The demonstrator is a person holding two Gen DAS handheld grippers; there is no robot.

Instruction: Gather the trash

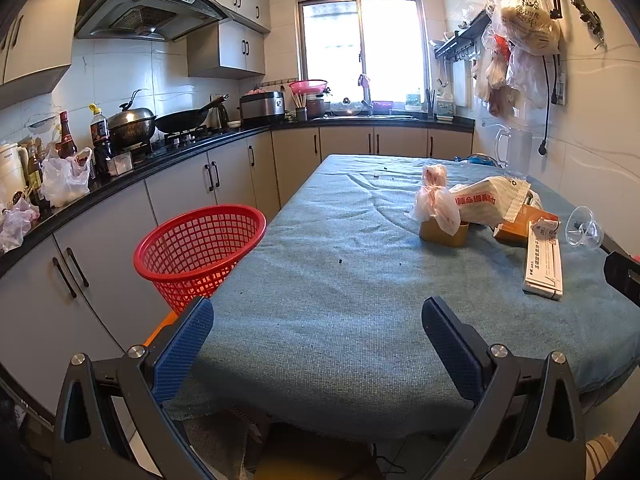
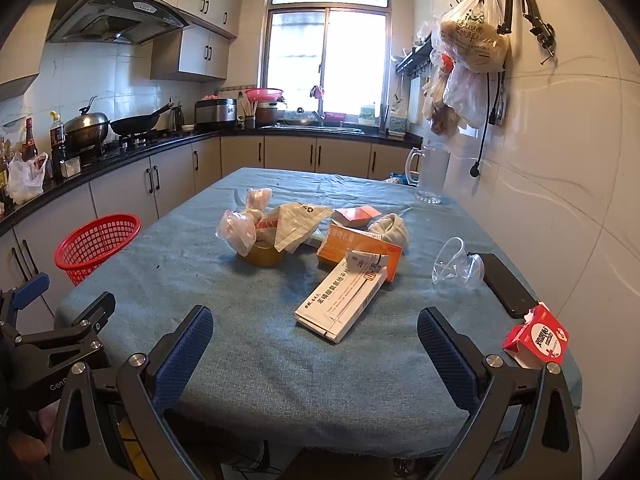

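Trash lies in a heap on the blue-clothed table point(image 2: 256, 360): a white medicine box point(image 2: 340, 304), an orange box point(image 2: 360, 250), a pink knotted plastic bag point(image 2: 238, 230) over a yellow cup point(image 2: 264, 256), a white paper bag point(image 2: 298, 220), a crumpled clear cup point(image 2: 456, 264) and a red carton point(image 2: 538, 338). A red mesh basket point(image 1: 200, 250) stands off the table's left edge. My left gripper point(image 1: 318, 348) is open over the near edge, empty. My right gripper point(image 2: 316, 356) is open too, just short of the white box.
A black phone point(image 2: 506, 284) lies by the right wall, and a glass jug point(image 2: 432, 174) stands at the far right corner. The kitchen counter point(image 1: 120, 176) with pots, bottles and bags runs along the left. Plastic bags point(image 2: 472, 40) hang on the right wall.
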